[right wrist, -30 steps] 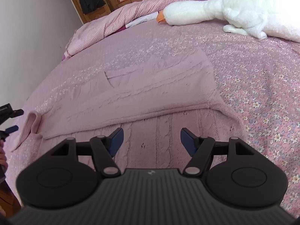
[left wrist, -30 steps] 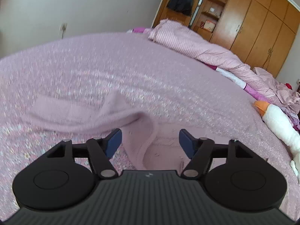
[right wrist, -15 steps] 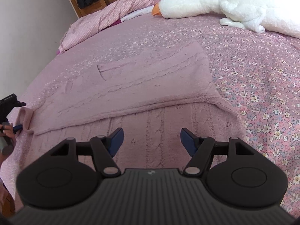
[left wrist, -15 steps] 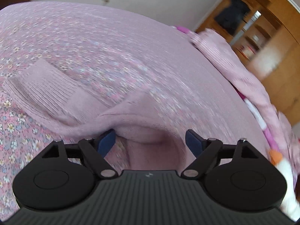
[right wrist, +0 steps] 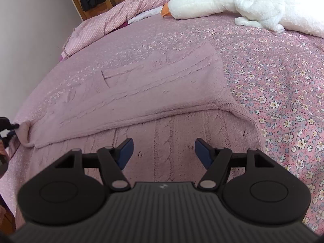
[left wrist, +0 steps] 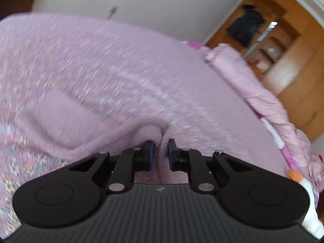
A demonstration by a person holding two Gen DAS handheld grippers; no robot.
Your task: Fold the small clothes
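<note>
Left wrist view: the left gripper (left wrist: 161, 151) is clamped on a fold of the pink sweater (left wrist: 85, 129), a ridge of knit pinched between its blue pads (left wrist: 150, 155); much of this picture is blurred.
Right wrist view: the right gripper (right wrist: 164, 151) hangs with its jaws wide apart over the sweater's (right wrist: 162, 93) cable-knit part, gripping nothing.
Sweater: spread on the flowered bedspread (right wrist: 283, 93), one layer folded over another; its far left corner is drawn up into a small peak touching the left gripper (right wrist: 7, 125) at the picture's edge.
Around: a white plush goose (right wrist: 232, 6) with an orange beak lies well apart from the sweater at the far side of the bed; a striped pink quilt (right wrist: 105, 26) is bunched beyond it.
Cupboard: a wooden wardrobe (left wrist: 291, 64) stands behind the bed, a dark garment (left wrist: 245, 28) hanging in its open bay; small things on the shelves are too blurred to tell.
Only in the right view: the whole sweater and the goose's body.
Only in the left view: the pinch itself, close up.
</note>
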